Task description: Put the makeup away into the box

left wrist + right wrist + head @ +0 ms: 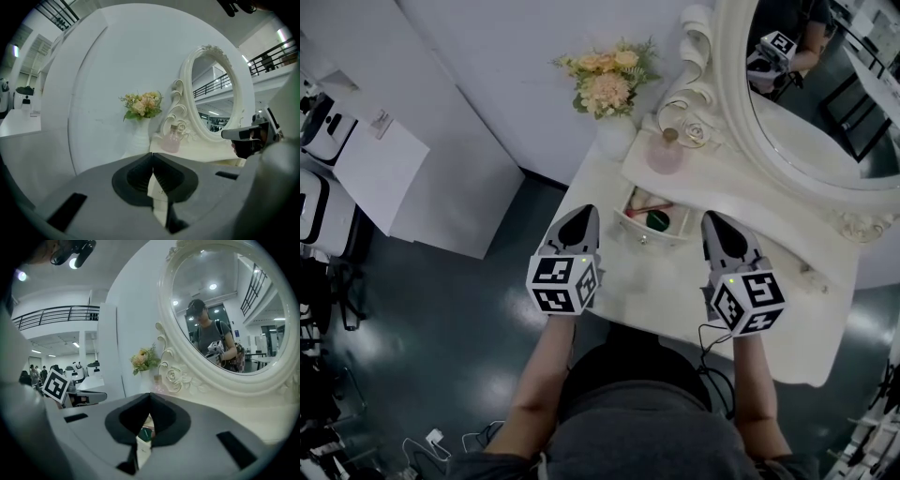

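**Head view, near to far.** The person's torso (637,412) fills the lower edge and hides the table's (769,309) near rim. The forearms run up from it to the left gripper (579,214) and right gripper (715,221). The grippers are held side by side above the table, one on each side of the box (649,234), touching neither it nor each other.

**Left gripper view.** The fingers (138,176) meet tip to tip with nothing between them. The gripper's own body blocks the lower half of the view, so the box does not show.

**Right gripper view.** The fingers (164,420) are likewise pressed together and empty. Only a green sliver of the box's contents shows through the gap under the tips.

**Makeup.** Two pieces lie inside the box: a red piece (645,200) toward the back and a round dark green piece (657,220) just in front of it. Both are too small to say what kind they are.

**Box.** It is a white drawer-like tray with a small knob, standing open at the table's middle. Its far part lies in shadow.

**Behind.** A pink bottle (665,155) stands just beyond the box. Left of it is a white vase (616,136) of pale flowers (607,80). An oval mirror (727,103) in a carved white frame is cut off at the top and right edges. Its glass reflects a marker cube and an arm.
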Demonstrator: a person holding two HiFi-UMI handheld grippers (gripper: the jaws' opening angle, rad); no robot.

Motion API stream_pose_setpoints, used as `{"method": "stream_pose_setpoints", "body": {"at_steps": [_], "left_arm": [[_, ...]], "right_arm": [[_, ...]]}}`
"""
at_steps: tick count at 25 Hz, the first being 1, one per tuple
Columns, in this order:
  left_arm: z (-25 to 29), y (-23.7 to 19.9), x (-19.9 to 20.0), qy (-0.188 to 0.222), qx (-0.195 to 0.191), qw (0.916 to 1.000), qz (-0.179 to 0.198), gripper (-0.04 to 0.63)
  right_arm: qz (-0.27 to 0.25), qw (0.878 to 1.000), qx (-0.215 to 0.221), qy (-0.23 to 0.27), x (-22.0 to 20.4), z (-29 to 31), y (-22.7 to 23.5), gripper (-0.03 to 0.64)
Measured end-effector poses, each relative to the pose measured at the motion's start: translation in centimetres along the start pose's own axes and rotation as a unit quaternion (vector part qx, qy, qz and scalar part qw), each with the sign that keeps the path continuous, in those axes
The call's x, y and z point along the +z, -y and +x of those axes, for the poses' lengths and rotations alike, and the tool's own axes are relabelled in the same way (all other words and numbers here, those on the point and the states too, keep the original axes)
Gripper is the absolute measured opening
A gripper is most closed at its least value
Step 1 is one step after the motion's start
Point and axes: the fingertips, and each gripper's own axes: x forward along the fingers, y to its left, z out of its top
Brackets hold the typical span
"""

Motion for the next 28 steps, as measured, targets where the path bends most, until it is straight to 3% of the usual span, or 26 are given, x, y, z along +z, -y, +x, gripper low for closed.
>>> {"method": "stream_pose_setpoints", "body": {"at_steps": [10,28], "left_arm": [[-0.8,0.8,0.8,0.009,0.006,0.9999,0.01,0.006],[-1.1,1.5,1.3,0.013,0.0,0.9998,0.018,0.006]], "right_arm": [[0.011,0.999,0.004,0.032,0.3,-1.5,0.5,0.003],[0.012,0.999,-0.009,0.045,0.4,-2.8,1.0,0.003]]}}
